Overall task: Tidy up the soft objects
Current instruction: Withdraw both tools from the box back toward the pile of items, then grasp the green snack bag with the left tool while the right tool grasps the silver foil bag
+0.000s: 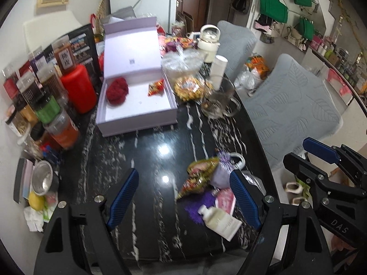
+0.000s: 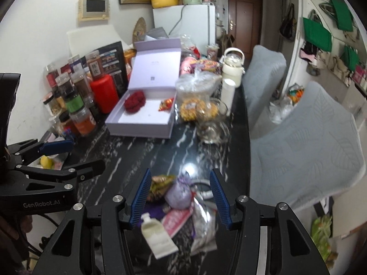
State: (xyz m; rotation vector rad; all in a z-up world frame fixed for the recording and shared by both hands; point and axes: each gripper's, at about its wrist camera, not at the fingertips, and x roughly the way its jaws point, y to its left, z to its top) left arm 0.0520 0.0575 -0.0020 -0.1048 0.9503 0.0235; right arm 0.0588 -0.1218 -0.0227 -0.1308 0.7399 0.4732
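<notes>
An open lilac box (image 1: 137, 105) (image 2: 142, 123) on the black marble table holds a dark red knitted bundle (image 1: 117, 90) (image 2: 134, 102) and a small red-orange snack packet (image 1: 156, 87) (image 2: 167, 104). Near the table's front lies a pile: a lavender sachet (image 1: 221, 171) (image 2: 179, 193), a gold-green snack packet (image 1: 199, 175) (image 2: 160, 184), a pink packet (image 2: 176, 221), a cream tube (image 1: 220, 221) (image 2: 158, 237) and a purple item (image 1: 199, 204). My left gripper (image 1: 183, 197) is open, left of the pile. My right gripper (image 2: 181, 198) is open above the pile.
Spice jars and a red canister (image 1: 79, 89) crowd the left edge. A glass mug (image 1: 218, 104), bagged snacks (image 1: 188, 87) and a white kettle (image 1: 208, 39) stand behind the box. Two grey covered chairs (image 1: 291, 110) line the right side. A metal strainer (image 1: 42, 180) sits front left.
</notes>
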